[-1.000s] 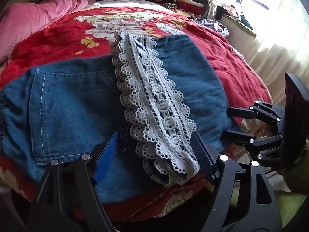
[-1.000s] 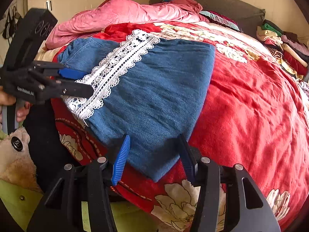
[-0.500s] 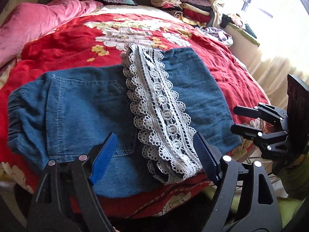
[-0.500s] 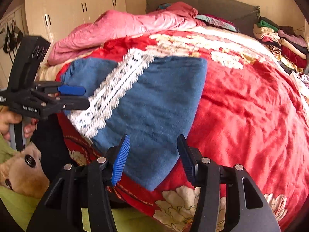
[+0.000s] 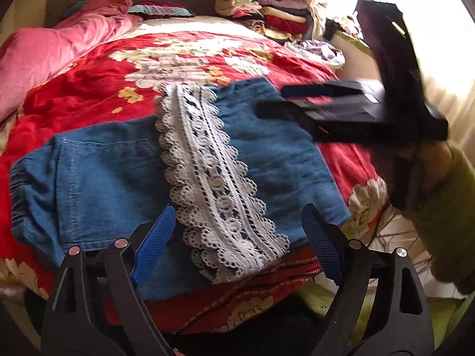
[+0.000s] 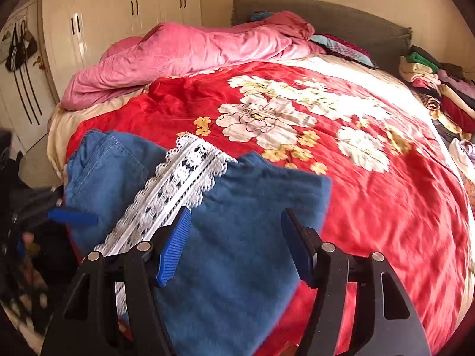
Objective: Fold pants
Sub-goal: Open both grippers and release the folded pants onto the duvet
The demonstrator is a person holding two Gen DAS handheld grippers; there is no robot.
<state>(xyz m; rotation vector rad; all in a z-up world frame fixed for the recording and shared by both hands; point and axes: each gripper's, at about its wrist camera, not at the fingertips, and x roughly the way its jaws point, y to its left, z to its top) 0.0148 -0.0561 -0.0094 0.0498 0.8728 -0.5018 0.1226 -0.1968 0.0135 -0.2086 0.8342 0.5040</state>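
Two grippers over the bed, both empty. The left gripper (image 5: 240, 234) has its jaws wide and opening, the white lace band (image 5: 213, 184) of the folded denim pants (image 5: 98, 184) lying just beyond and between its tips. The right gripper (image 6: 234, 243) is opening too, jaws apart above the pants' blue leg, with the red floral blanket (image 6: 371, 207) just past its right jaw.

Left wrist view: close above bed's near edge, tilted down past own left gripper (image 5: 237, 243); pants (image 5: 112, 184) just beyond fingertips.
Right wrist view: same downward tilt past right gripper (image 6: 234, 246), pants (image 6: 246, 252) under fingertips.
Both share pants, red floral blanket (image 5: 98, 86), headboard end.
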